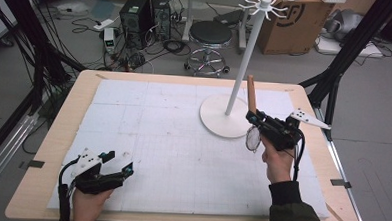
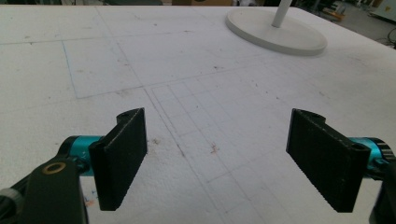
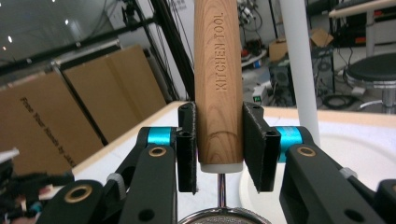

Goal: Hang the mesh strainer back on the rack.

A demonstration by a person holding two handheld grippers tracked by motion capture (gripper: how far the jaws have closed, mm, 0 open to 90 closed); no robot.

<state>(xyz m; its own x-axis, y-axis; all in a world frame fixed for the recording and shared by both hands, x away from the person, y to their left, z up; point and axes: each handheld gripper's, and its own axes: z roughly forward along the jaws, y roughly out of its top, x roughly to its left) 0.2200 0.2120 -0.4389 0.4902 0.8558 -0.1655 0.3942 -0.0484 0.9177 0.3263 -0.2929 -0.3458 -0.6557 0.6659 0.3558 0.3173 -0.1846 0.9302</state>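
My right gripper (image 1: 254, 118) is shut on the wooden handle (image 3: 218, 84) of a small kitchen strainer, marked "KITCHEN TOOL". The handle (image 1: 251, 94) points up and the round mesh head (image 1: 253, 139) hangs below the jaws, above the table. Just behind it stands a white rack with a round base (image 1: 218, 120), a tall pole (image 1: 246, 57) and hooks (image 1: 262, 6) at the top. My left gripper (image 1: 119, 162) rests at the table's near left, open, with nothing between its pads (image 2: 122, 154).
A white gridded mat (image 1: 172, 139) covers the wooden table (image 1: 42, 149). The rack base (image 2: 275, 32) lies far ahead in the left gripper view. Beyond the table stand a stool (image 1: 209, 38), computer cases (image 1: 138, 15), a cardboard box (image 1: 293, 24) and black frame legs (image 1: 346, 52).
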